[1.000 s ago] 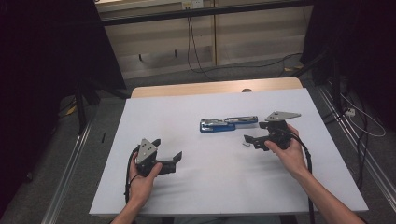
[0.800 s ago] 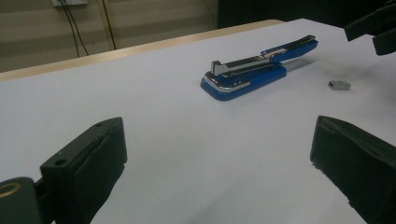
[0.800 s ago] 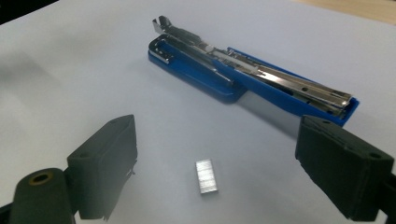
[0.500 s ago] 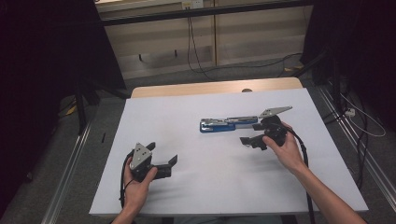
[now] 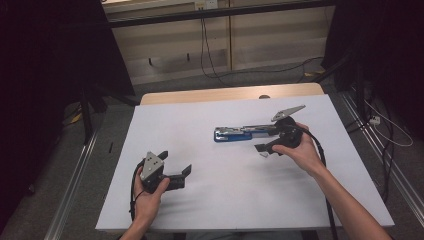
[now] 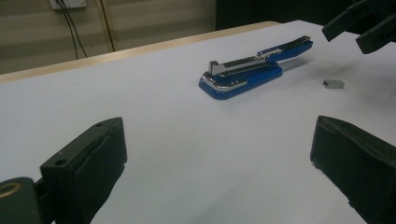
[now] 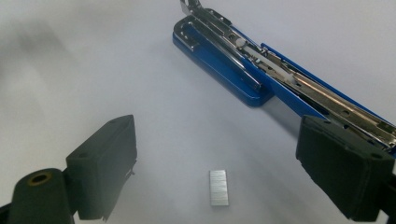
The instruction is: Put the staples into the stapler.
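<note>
Staples [image 5: 263,155], one small silver strip, lie in the high view right of centre on the white table [image 5: 210,200], just below the right tool [image 5: 264,148] and just under the blue stapler [image 5: 245,132], which lies opened out flat. That tool's jaws stand released with nothing between them, and the left tool [image 5: 175,167], lower left of the frame, is likewise released and empty. In the left gripper view the stapler [image 6: 254,70] sits upper centre, the strip [image 6: 333,83] well to its right, and the other tool hangs at the upper right corner. In the right gripper view the strip [image 7: 219,187] lies bottom centre, between the two jaws but untouched, with the stapler [image 7: 243,65] running from top centre to the right edge. To pick it up well, I judge the right tool should come straight down, straddle the strip across its narrow width, and close gently so it neither snaps nor skids. Counted: one stapler, one strip, two tools.
</note>
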Demonstrator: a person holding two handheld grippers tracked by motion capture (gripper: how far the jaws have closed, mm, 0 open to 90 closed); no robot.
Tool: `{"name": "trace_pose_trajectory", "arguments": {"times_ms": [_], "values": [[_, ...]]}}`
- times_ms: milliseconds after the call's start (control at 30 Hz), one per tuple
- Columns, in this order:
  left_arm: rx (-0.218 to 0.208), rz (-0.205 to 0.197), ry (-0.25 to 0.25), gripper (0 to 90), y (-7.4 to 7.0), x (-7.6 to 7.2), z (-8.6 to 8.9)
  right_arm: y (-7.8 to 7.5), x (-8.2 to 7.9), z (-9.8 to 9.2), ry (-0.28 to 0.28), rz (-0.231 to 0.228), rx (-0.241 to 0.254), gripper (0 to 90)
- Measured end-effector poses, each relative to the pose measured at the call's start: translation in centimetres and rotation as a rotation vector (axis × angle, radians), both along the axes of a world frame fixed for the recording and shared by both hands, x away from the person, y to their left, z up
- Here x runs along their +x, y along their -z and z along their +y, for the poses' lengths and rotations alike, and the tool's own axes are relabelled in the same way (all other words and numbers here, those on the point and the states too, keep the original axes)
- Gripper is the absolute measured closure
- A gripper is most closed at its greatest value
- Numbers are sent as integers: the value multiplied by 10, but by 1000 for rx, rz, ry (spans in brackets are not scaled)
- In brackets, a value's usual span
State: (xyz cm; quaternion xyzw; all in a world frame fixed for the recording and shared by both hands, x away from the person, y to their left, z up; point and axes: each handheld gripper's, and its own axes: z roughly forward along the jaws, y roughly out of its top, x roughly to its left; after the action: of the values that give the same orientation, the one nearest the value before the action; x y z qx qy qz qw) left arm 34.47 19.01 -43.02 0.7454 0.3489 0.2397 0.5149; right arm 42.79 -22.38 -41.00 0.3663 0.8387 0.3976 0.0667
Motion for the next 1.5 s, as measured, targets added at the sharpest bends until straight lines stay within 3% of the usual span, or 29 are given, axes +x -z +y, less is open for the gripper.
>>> {"name": "trace_pose_trajectory", "arguments": {"times_ms": [433, 533, 867, 1200, 1500], "values": [[5, 10, 16, 38, 2, 0, -4, 8, 12, 6, -65, 97, -102, 335], [7, 9, 21, 38, 2, 0, -4, 9, 12, 6, -73, 114, -128, 406], [8, 7, 22, 38, 1, -1, -4, 12, 11, 8, -89, 146, -217, 514], [11, 5, 21, 38, 2, -1, -5, 14, 12, 10, -114, 168, -249, 631], [10, 4, 21, 38, 2, 0, -4, 19, 12, 11, -129, 180, -269, 675]]}}
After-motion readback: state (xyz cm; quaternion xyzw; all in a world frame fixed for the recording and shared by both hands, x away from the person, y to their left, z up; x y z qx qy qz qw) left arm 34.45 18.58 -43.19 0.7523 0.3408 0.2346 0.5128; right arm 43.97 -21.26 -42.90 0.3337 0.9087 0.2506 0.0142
